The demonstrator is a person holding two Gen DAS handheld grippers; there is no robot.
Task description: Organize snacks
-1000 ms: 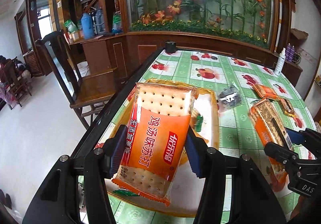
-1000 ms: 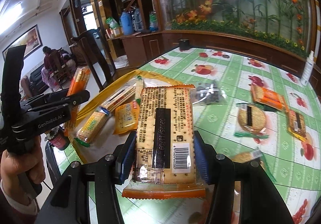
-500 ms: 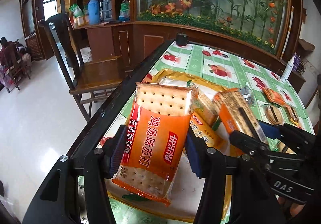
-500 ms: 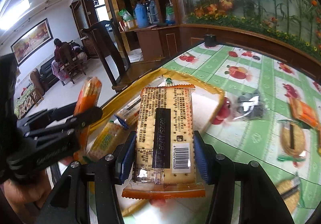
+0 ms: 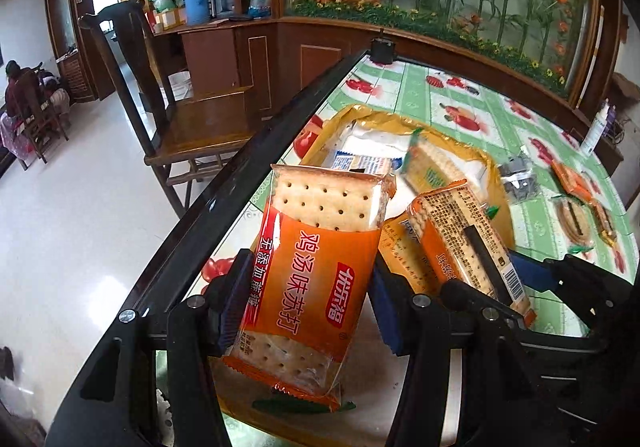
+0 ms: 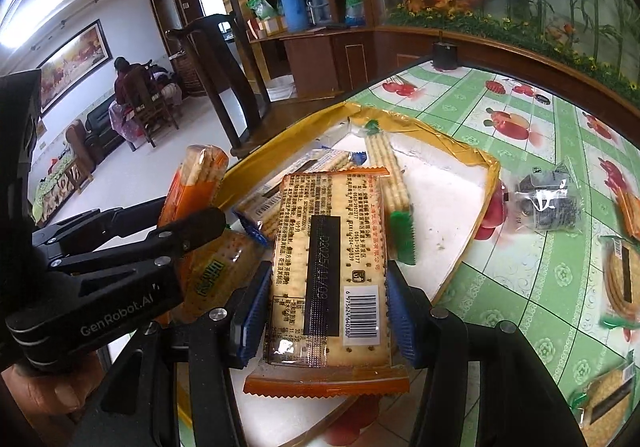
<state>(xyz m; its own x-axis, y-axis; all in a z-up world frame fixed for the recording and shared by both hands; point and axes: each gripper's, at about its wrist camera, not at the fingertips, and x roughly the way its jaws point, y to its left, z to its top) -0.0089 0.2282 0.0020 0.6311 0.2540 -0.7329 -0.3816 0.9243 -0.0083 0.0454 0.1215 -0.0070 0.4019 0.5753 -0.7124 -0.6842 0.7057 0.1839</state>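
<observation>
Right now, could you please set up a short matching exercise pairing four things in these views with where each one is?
Things:
1. orange soda-cracker packet with its printed front showing
2. orange cracker packet with its barcode side showing
3. small dark foil snack pouch
4. gold-rimmed white tray

Places:
A. lying on the green patterned tablecloth, outside the tray
B. between the right gripper fingers
C. on the table near its edge, holding several packets
D. between the left gripper fingers

Pairs: 1-D, 2-B, 3-A, 4-C
</observation>
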